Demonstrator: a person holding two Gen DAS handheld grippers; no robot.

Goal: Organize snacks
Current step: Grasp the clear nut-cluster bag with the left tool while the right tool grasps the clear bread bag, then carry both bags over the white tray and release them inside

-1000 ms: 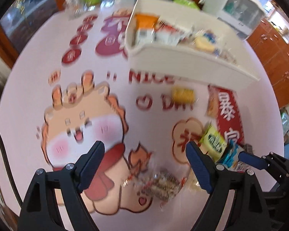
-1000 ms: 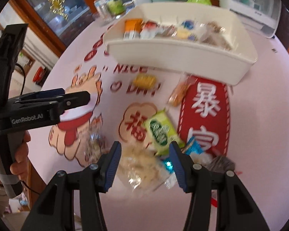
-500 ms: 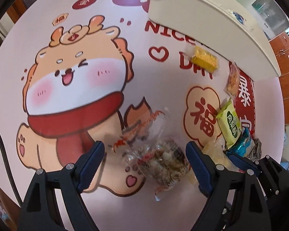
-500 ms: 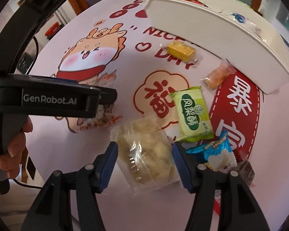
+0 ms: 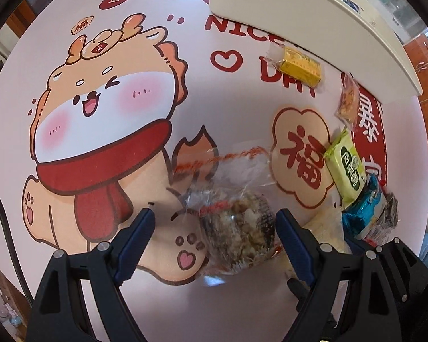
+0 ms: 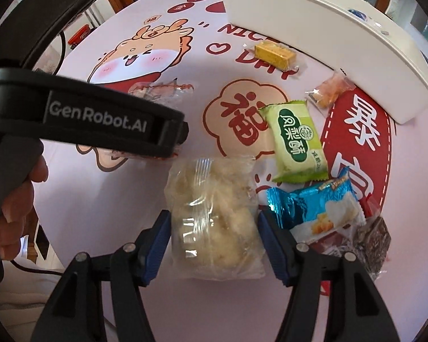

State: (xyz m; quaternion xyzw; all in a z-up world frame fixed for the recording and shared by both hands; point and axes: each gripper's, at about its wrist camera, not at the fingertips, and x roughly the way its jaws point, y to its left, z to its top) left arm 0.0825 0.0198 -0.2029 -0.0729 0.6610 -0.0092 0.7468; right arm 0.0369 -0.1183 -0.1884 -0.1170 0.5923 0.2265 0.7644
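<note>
**Two grippers poised over clear-wrapped snacks**

A pale, lumpy snack in crinkled clear wrap [image 6: 214,222] lies flat between the blue pads of the right gripper [image 6: 214,245] — jaws apart, not pressing. The left gripper [image 5: 214,236], jaws wide, straddles a clear bag of dark nutty pieces [image 5: 236,228] without touching. Both lie on a glossy pink tablecloth [image 5: 228,91] printed with a cartoon dragon, "NICE" and red Chinese characters. Nearby: a green packet [image 6: 296,142], a blue foil packet [image 6: 314,208], a yellow bar [image 6: 274,54] beside a smooth white tray [image 6: 328,28] — the left gripper's body reads "GenRobot.AI"
</note>
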